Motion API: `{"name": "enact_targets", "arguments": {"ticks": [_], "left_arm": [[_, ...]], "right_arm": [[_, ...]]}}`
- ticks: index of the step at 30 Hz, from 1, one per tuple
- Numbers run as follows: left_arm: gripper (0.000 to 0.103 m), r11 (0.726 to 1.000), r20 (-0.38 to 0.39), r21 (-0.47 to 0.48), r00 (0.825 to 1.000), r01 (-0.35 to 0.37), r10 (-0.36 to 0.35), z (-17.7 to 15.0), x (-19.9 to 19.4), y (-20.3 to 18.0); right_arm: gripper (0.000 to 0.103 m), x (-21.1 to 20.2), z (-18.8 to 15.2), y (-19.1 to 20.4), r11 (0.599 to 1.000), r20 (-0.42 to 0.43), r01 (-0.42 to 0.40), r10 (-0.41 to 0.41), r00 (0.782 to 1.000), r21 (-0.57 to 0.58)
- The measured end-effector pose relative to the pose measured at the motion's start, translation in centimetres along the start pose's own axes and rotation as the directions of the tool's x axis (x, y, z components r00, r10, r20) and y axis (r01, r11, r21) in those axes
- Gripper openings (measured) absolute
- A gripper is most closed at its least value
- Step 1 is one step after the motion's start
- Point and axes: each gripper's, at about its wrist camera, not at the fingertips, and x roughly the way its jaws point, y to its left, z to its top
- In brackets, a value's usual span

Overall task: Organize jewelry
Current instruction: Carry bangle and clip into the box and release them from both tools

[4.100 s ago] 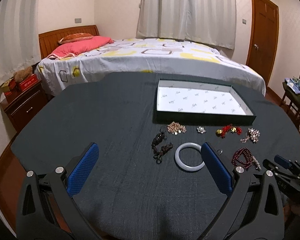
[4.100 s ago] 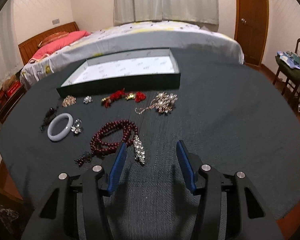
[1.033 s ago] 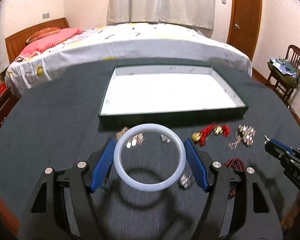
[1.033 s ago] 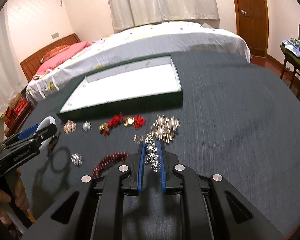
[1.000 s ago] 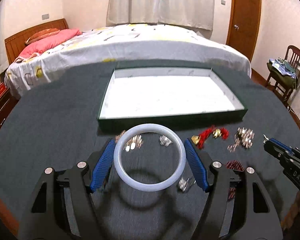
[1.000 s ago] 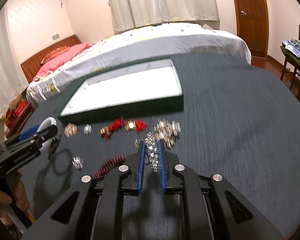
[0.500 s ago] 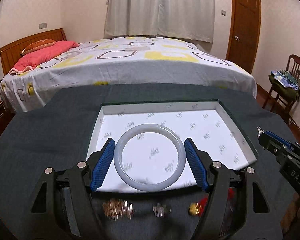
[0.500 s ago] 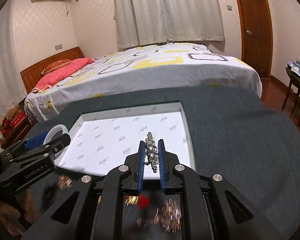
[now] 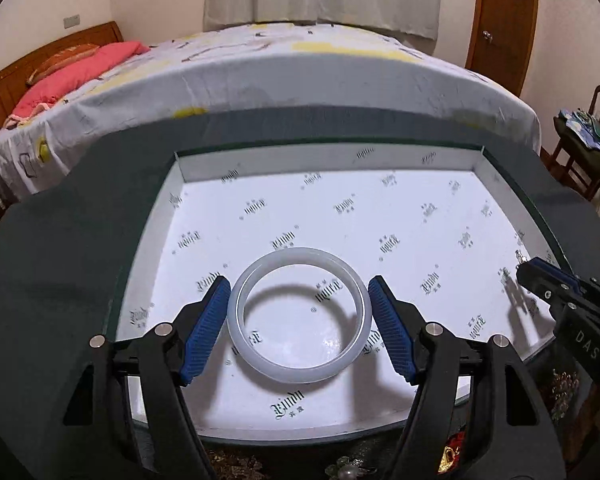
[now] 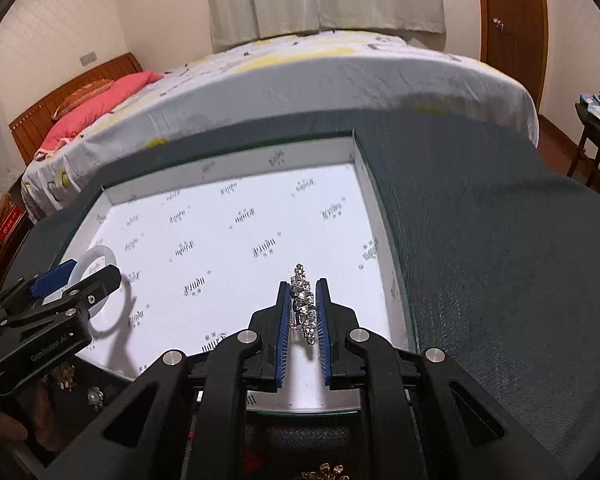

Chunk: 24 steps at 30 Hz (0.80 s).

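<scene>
— While both tools hang over the shallow white-lined tray with dark green walls [image 9: 168,216], what does each one carry?

— The left gripper [image 9: 299,312] is clamped on a pale, milky round bangle [image 9: 299,350], blue pads [image 9: 206,326] pressed to its two sides, above the tray's near-left part; its shadow falls on the printed lining.

— And the other?

— The right gripper [image 10: 303,322] is pinched on a sparkling silver rhinestone piece [image 10: 303,304] that stands up between its pads, above the tray's near-right part, close to the right wall.

— Anything outside the tray?

— Small gold and red trinkets [image 9: 446,456] lie on the dark grey table cloth [image 10: 500,260] by the tray's near edge.
</scene>
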Motion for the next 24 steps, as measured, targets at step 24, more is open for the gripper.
{"name": "enact_targets", "arguments": {"ticks": [24], "left_arm": [[0.081, 1.0, -0.027, 0.008, 1.0, 0.008, -0.008, -0.8, 0.8, -0.4]], "right_arm": [[0.045, -0.7, 0.3, 0.2, 1.0, 0.029, 0.027, -0.026, 0.999, -0.016]]}}
